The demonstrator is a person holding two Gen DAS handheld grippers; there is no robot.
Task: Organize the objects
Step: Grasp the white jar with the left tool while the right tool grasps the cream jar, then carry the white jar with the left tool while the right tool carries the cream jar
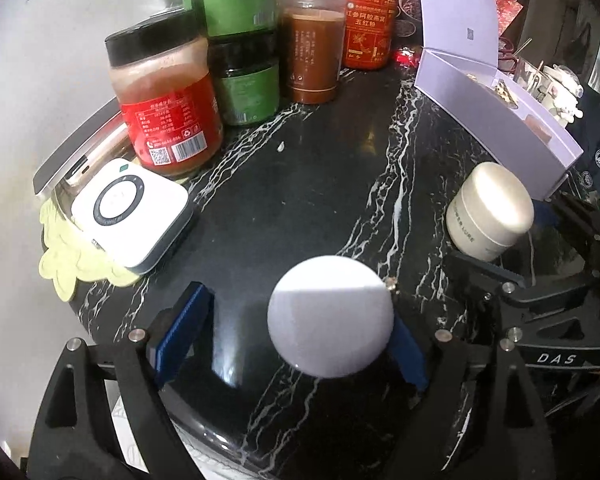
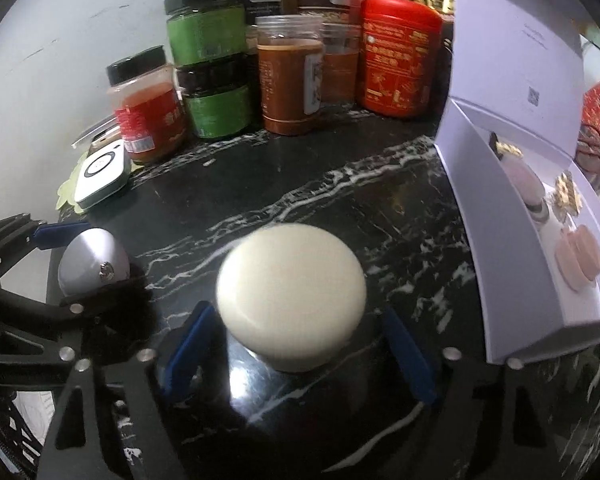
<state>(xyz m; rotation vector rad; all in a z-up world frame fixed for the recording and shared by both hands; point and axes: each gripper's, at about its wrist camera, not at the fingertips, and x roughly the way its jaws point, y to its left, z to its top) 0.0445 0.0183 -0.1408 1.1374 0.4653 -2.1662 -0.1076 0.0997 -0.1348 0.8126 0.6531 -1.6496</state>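
Black marble veined in white makes up the surface (image 1: 300, 184), and two small cosmetic jars stand on it, each between a pair of tongs. In the left wrist view the left tongs (image 1: 292, 340) stand spread, blue pads on either side of a white-lidded jar (image 1: 330, 316) at lower centre; the right pad seems to touch the lid's edge, the left pad stands clear of it, so nothing is pinched. At the right edge of that view the right tongs (image 1: 496, 240) flank a cream jar (image 1: 490, 210) lettered on its side.

In the right wrist view the cream jar (image 2: 291, 292) fills the lower middle, with the right tongs (image 2: 296, 352) spread around it; gaps show on both sides, though blur makes the contact hard to judge. The left tongs (image 2: 84, 256) and the white-lidded jar (image 2: 90, 264) sit at the left edge.

An open lilac gift box (image 2: 500, 220), lid raised, stands along the right side of the frame, just beside the cream jar, with pink rounded items in its tray.

Across the top stands a crowded row: a black-capped jar with a red label (image 1: 166, 108), two stacked green-labelled jars (image 1: 240, 40), a clear jar of brown paste (image 1: 314, 44) and a red canister (image 1: 366, 16). At the left lie a white square device with a dark ring (image 1: 130, 214) and a pale green felt mat (image 1: 72, 264) under it.
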